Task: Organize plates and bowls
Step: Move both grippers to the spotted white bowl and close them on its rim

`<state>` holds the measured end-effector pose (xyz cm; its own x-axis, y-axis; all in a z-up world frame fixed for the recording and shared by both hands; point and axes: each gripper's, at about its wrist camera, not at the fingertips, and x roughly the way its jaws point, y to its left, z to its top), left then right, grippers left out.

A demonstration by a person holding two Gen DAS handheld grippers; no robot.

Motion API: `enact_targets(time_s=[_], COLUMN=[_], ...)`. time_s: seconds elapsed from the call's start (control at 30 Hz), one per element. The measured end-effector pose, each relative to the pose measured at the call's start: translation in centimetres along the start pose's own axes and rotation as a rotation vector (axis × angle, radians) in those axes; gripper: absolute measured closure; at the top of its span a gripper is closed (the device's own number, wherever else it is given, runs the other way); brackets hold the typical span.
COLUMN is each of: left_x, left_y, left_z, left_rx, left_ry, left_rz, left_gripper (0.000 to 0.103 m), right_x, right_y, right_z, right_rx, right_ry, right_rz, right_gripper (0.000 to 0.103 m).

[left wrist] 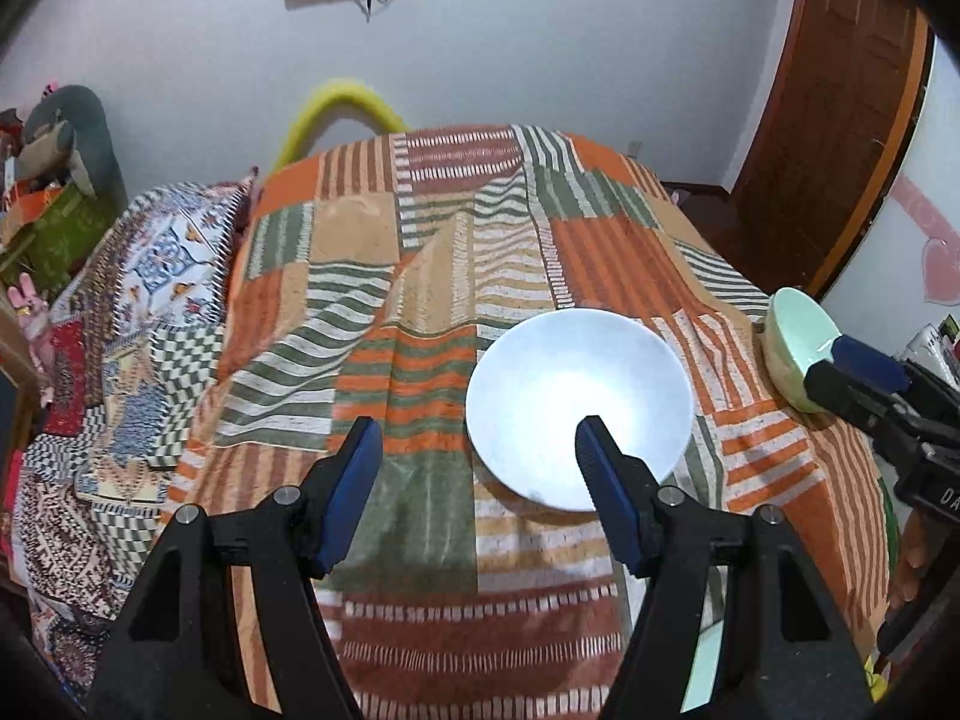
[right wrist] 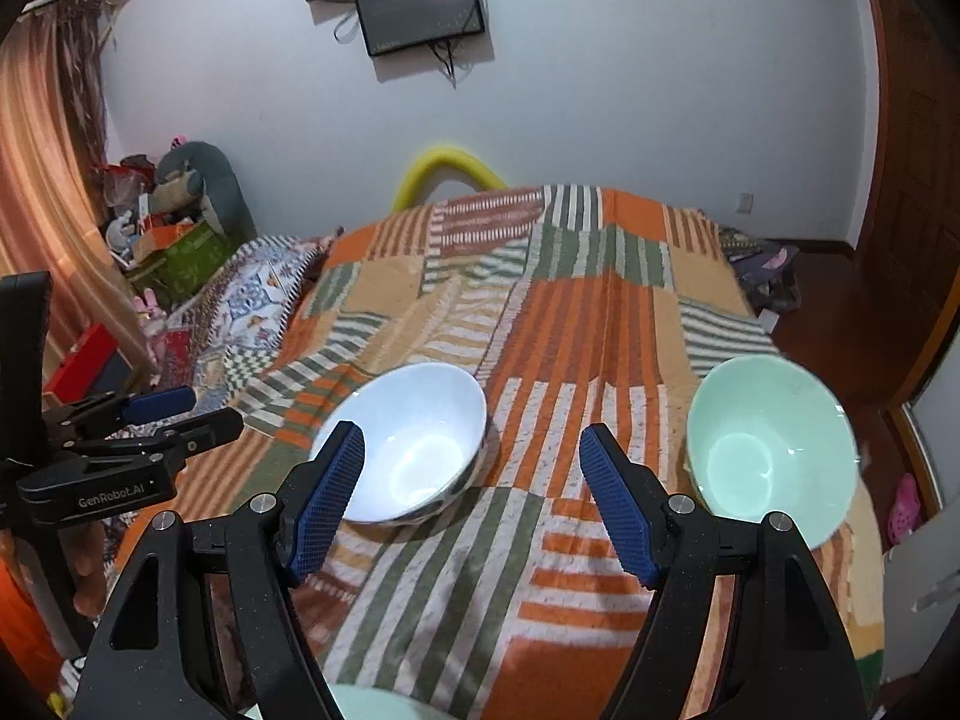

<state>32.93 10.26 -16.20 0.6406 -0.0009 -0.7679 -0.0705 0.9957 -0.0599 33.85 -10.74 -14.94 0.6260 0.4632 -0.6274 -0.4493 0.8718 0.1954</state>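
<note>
A white bowl [left wrist: 579,405] [right wrist: 408,441] sits upright on the striped bedspread [left wrist: 432,276] [right wrist: 558,336]. A mint-green bowl [right wrist: 771,447] stands to its right near the bed's right edge; it also shows in the left wrist view [left wrist: 798,348]. My left gripper [left wrist: 477,429] is open and empty, its right finger over the white bowl's near rim. My right gripper [right wrist: 471,432] is open and empty, hovering between the two bowls. A mint-green rim [right wrist: 372,703] shows at the bottom edge, under my right gripper.
A patterned quilt [left wrist: 156,276] lies bunched on the bed's left side. A yellow foam tube [right wrist: 447,165] curves behind the bed's far edge. A wooden door [left wrist: 840,108] is on the right, clutter and boxes [right wrist: 180,240] on the left.
</note>
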Motion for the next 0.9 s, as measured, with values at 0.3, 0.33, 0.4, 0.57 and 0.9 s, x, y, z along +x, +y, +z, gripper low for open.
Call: enact_targets(time_s=[0.3,0.33,0.4,0.57,0.9], left_x=[6.0,6.6,7.5,9.3,10.8], left_y=[0.6,0.7,1.0,1.5,0.5], left_z=[0.4,0.3,0.1,-0.1,-0.4], left_rx=[-0.01,-0.016,-0.025,-0.043,-0.021], left_ry=[0.116,0.128,0.14,0.174,0.206], left_rz=[-0.025,-0.026,-0.024,-0.01,-0.012], left_gripper=[0.068,0.069,0.072,0.079,0.087], right_x=[4.7,5.0,5.6,7.3,10.0], right_y=[-1.1,-1.0,-0.8,-0.4,-0.4], right_z=[-0.5,-0.5,-0.6,-0.5,-1.5], right_rx=[0.007,0.004,-0.003,-0.002,0.001], right_ry=[0.117,0.124,0.139,0.181,0.281], right_rz=[0.047,0.048,0.055,0.081,0.11], right_gripper=[0.047,0.047,0.049,0.053,0.071])
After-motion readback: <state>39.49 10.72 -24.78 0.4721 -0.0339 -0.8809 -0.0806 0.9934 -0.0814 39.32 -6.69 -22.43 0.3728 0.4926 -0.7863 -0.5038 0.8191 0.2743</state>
